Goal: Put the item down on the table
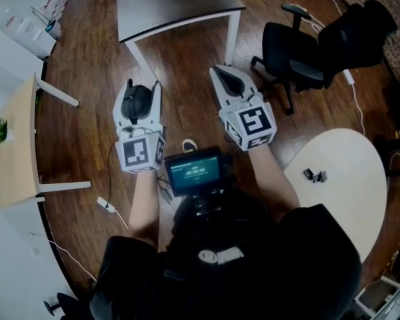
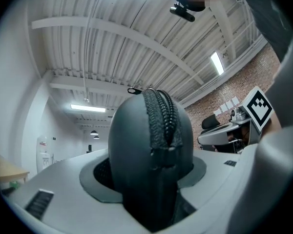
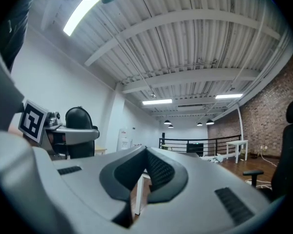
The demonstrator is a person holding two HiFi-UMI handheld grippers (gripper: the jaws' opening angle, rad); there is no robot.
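Above wood floor (image 1: 87,139): left gripper (image 1: 141,87) clamped on dark, rounded, smooth-shelled case (image 2: 134,150) with black zipper over its crest; right gripper (image 1: 221,72) pressed together, empty.

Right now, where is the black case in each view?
Head view: case left of centre, clamped in the left gripper.
Left gripper view: fills the centre, between the jaws.
Right gripper view: small, at left.
Landmark: left gripper's marker cube, also seen in the right gripper view.

A black office chair (image 1: 293,52) stands on the dark wooden floor (image 1: 187,65), a white cable (image 1: 355,102) beside it.
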